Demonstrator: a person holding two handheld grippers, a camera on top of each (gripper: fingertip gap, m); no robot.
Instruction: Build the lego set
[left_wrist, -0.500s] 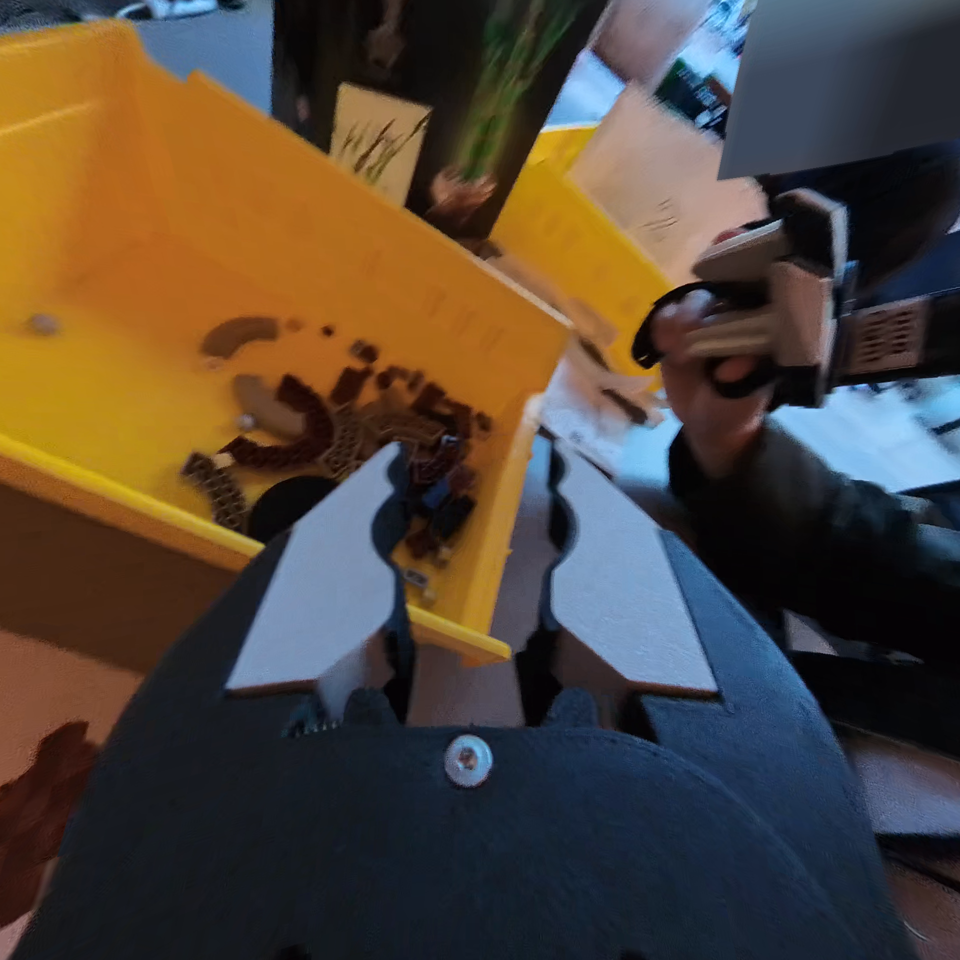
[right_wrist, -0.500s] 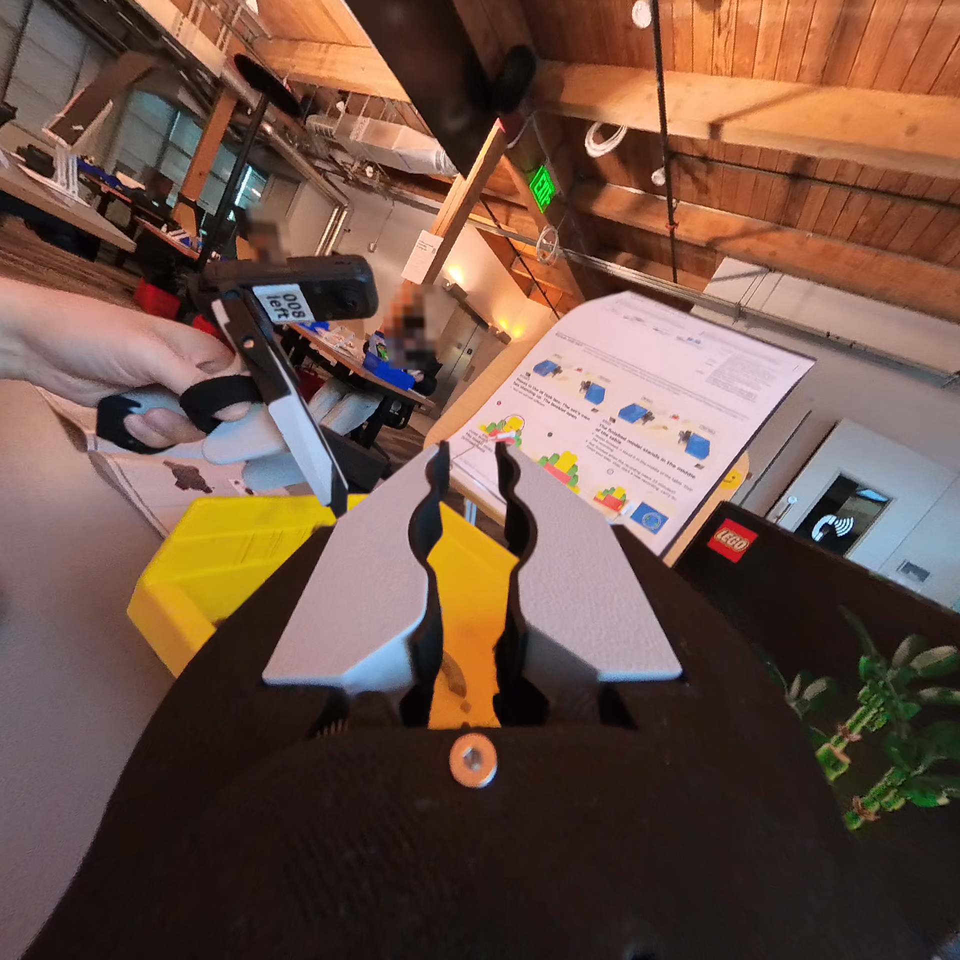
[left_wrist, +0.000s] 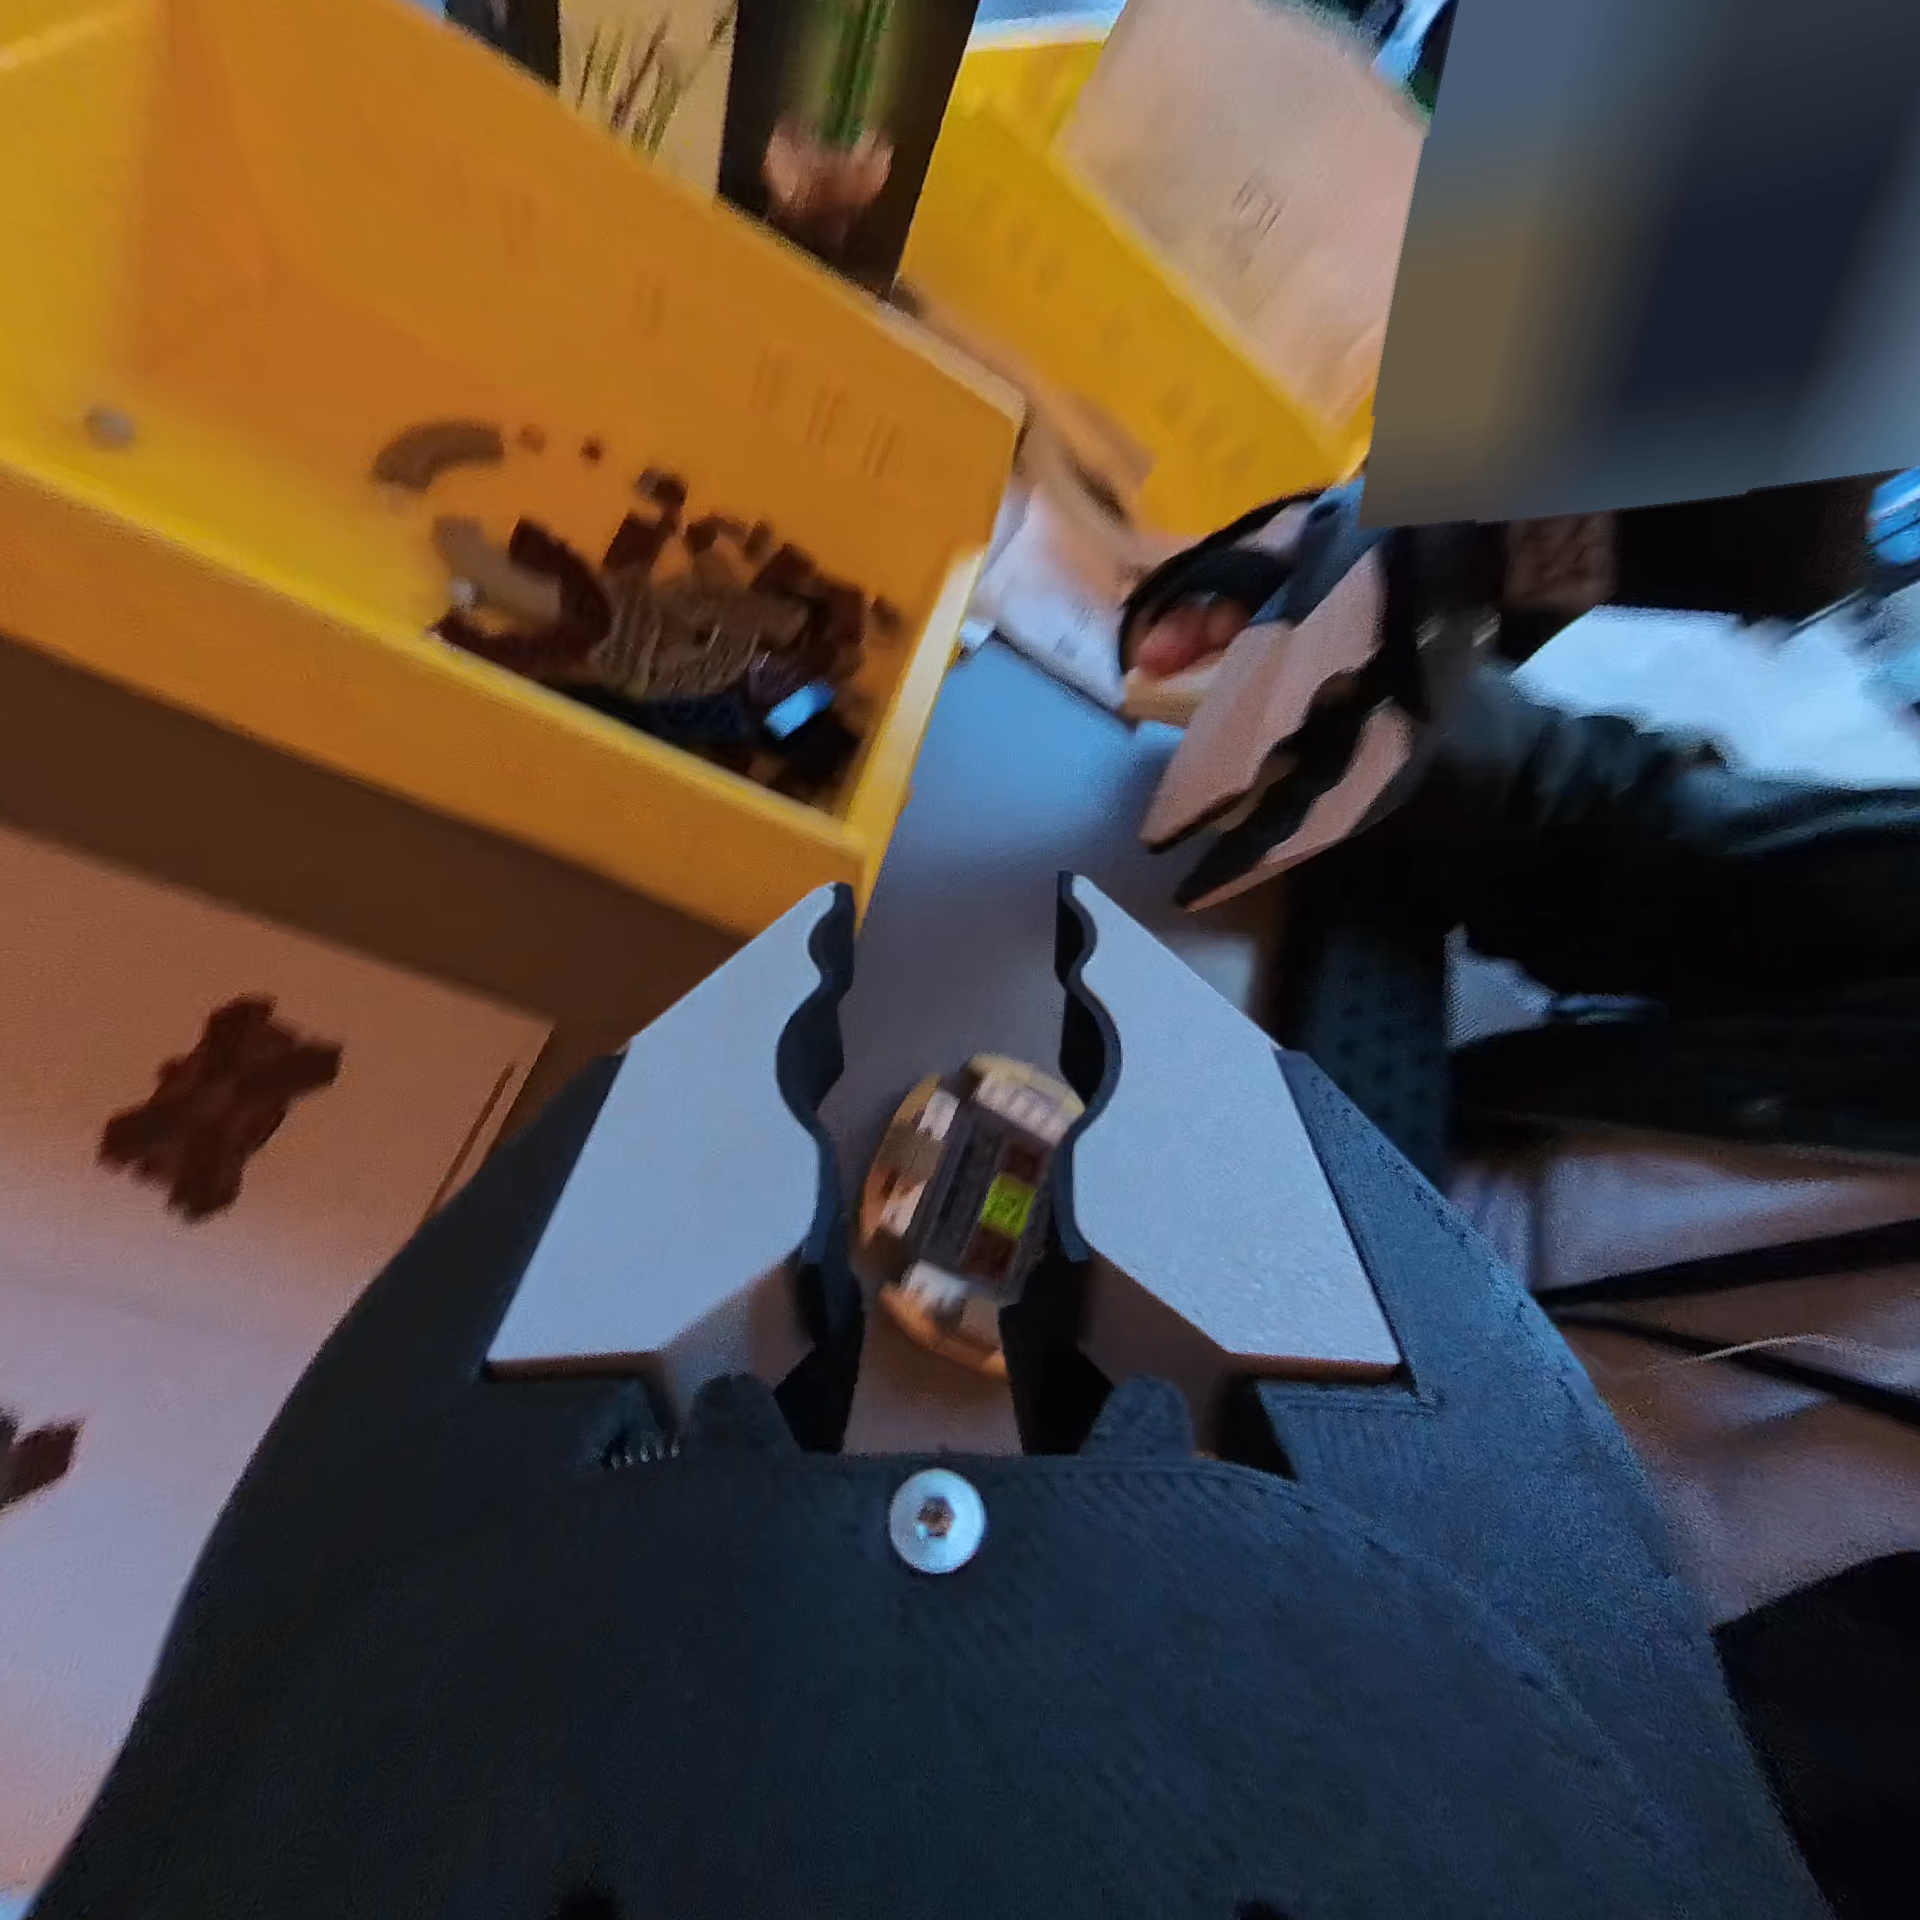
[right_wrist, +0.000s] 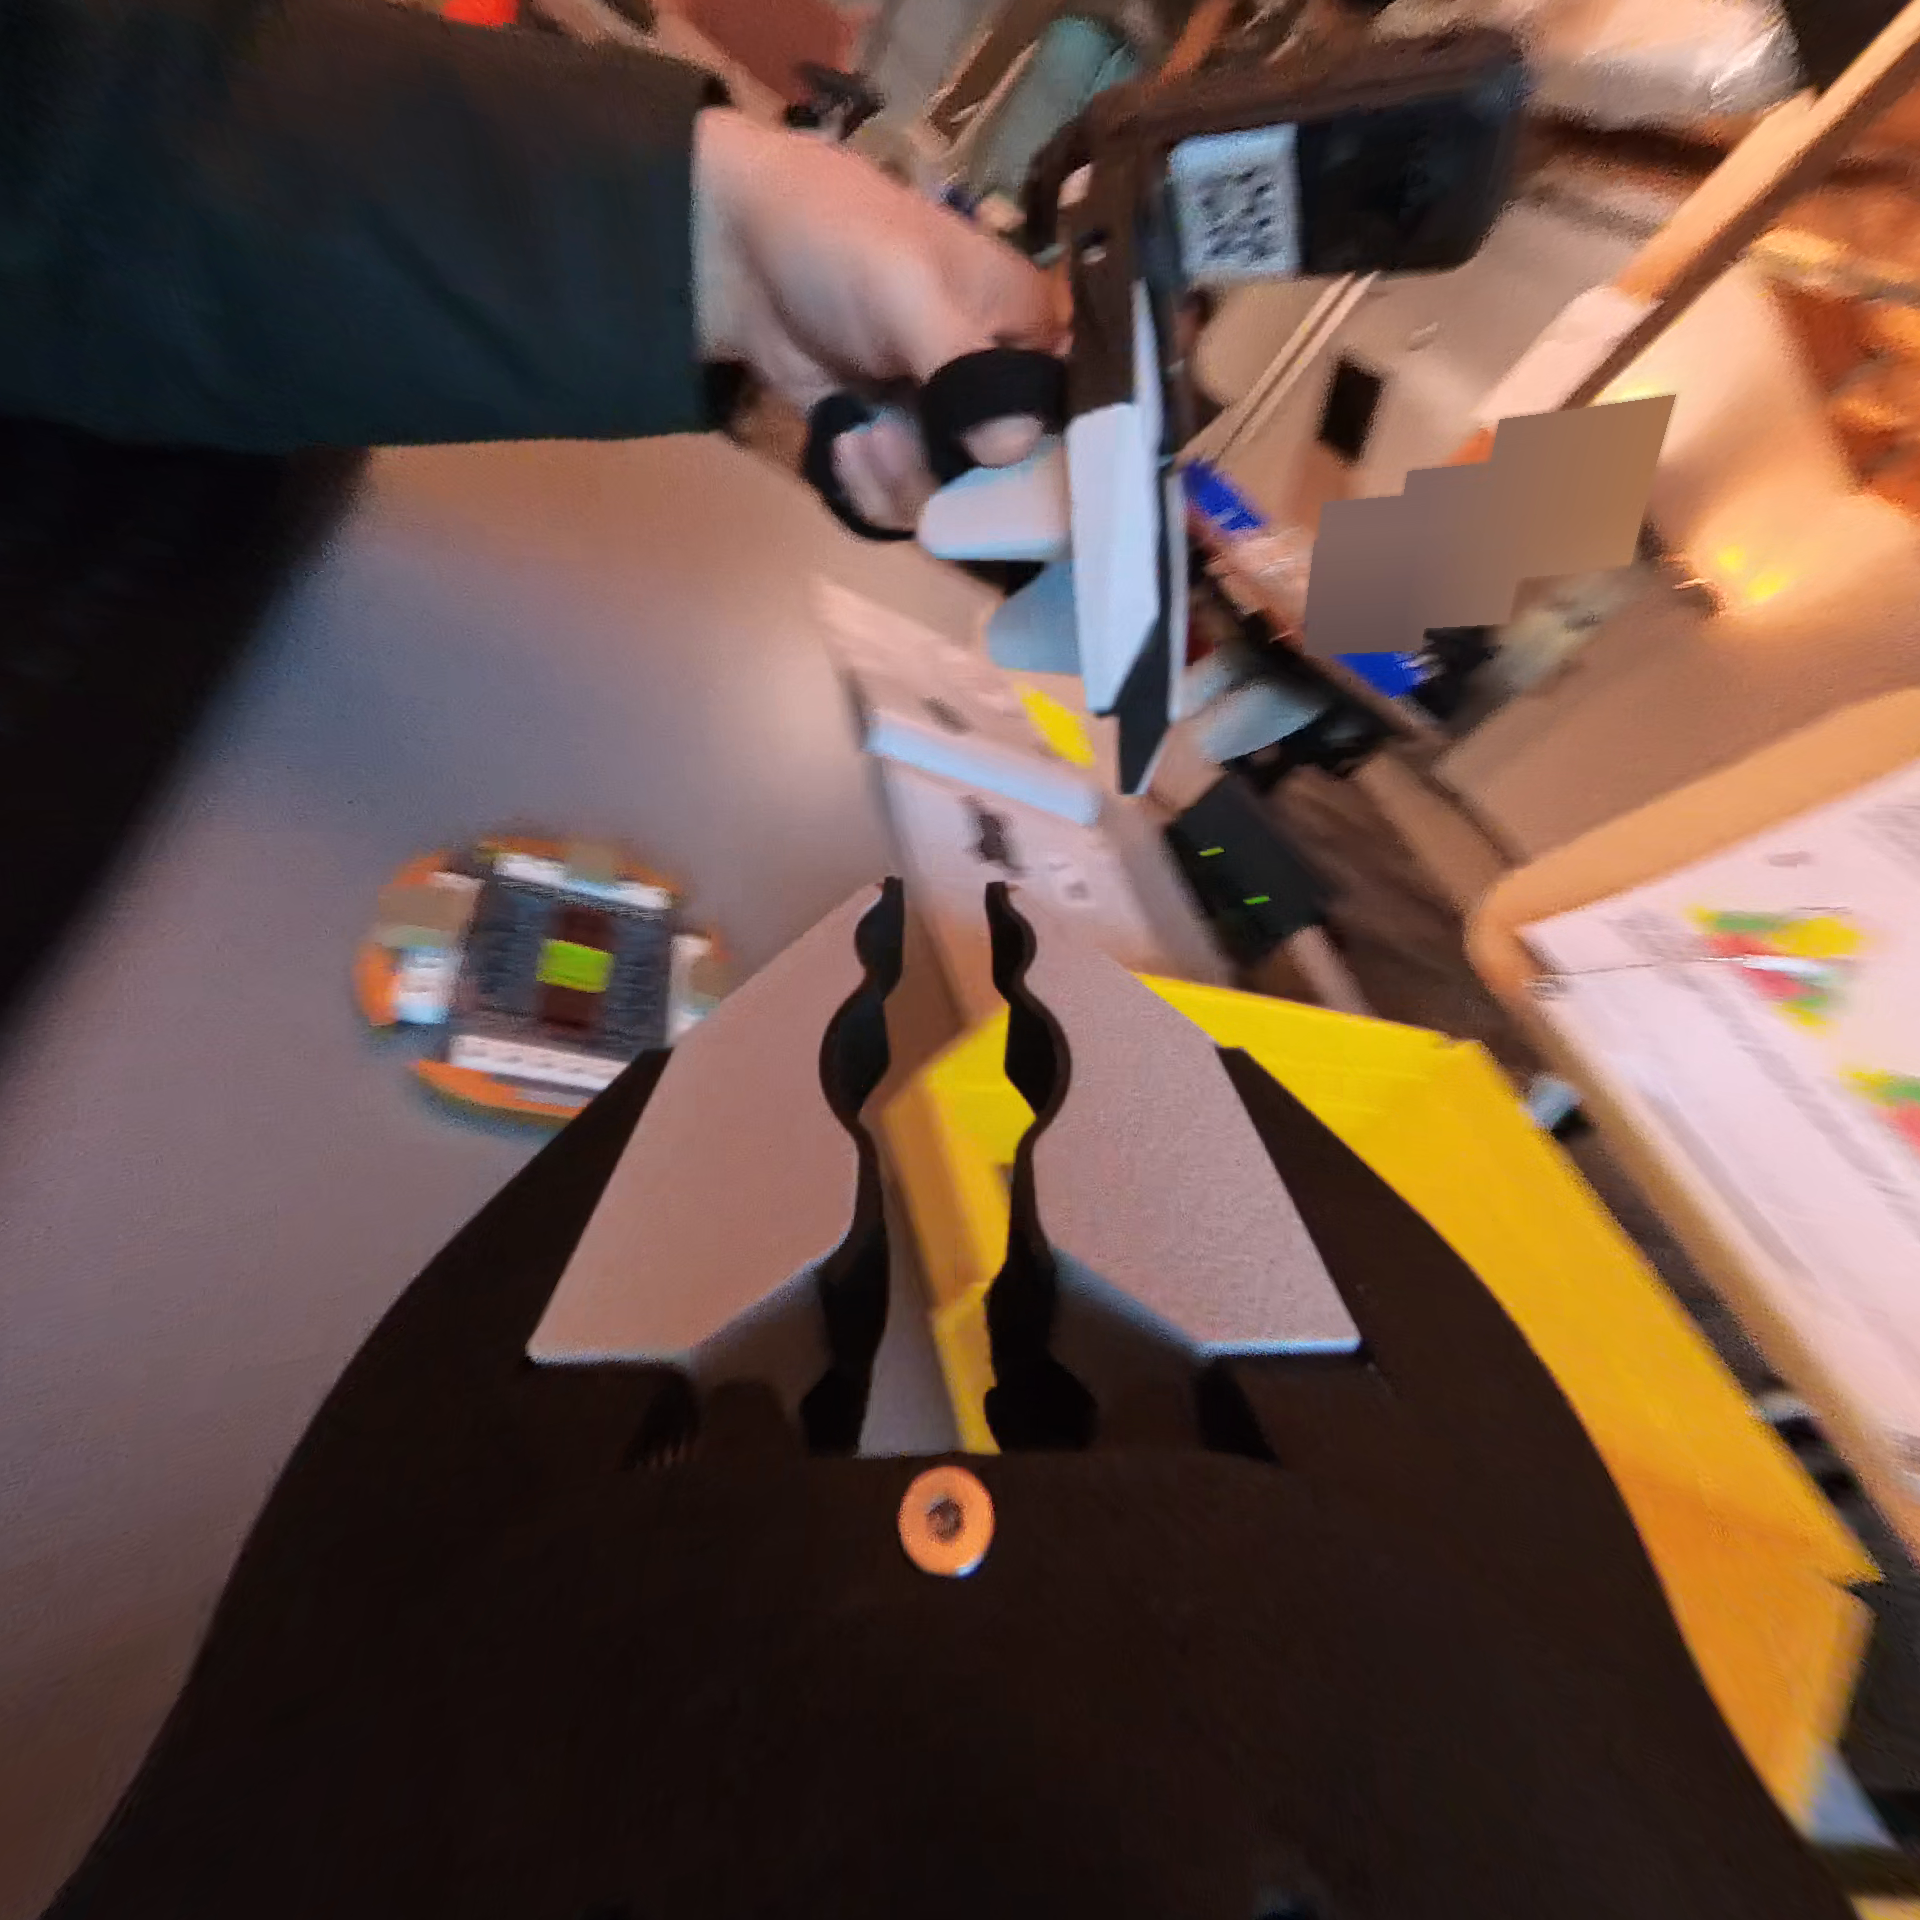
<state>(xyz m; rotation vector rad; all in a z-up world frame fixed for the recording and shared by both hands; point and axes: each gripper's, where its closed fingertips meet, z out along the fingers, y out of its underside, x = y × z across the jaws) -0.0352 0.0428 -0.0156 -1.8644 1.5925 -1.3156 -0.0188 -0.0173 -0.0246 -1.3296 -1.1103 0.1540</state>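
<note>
Your left hand-held gripper (left_wrist: 954, 904) hangs above the table (right_wrist: 540, 623) with its two fingers spread apart and nothing between the pads. Seen through that gap, the round, partly built lego model (left_wrist: 966, 1195) lies flat on the table: a tan and orange disc carrying a dark grey block with a small lime-green tile at its centre. The model touches neither finger.

The large yellow plastic bin (left_wrist: 520, 312) stands beyond the model and to its left in the left wrist view. The bin holds a loose heap of dark brown lego pieces (left_wrist: 675, 613), gathered toward the corner nearest the model. An open instruction sheet (left_wrist: 208, 1091) printed with brown part shapes lies in front of the bin.

Your right hand-held gripper (right_wrist: 940, 894) has its fingers parted by a narrow gap and holds nothing. It sits to the right of the model, well clear of it, above the edge of a second yellow plastic bin (right_wrist: 1351, 1143).

Both views are motion-blurred, so finer detail on the model is not readable.
</note>
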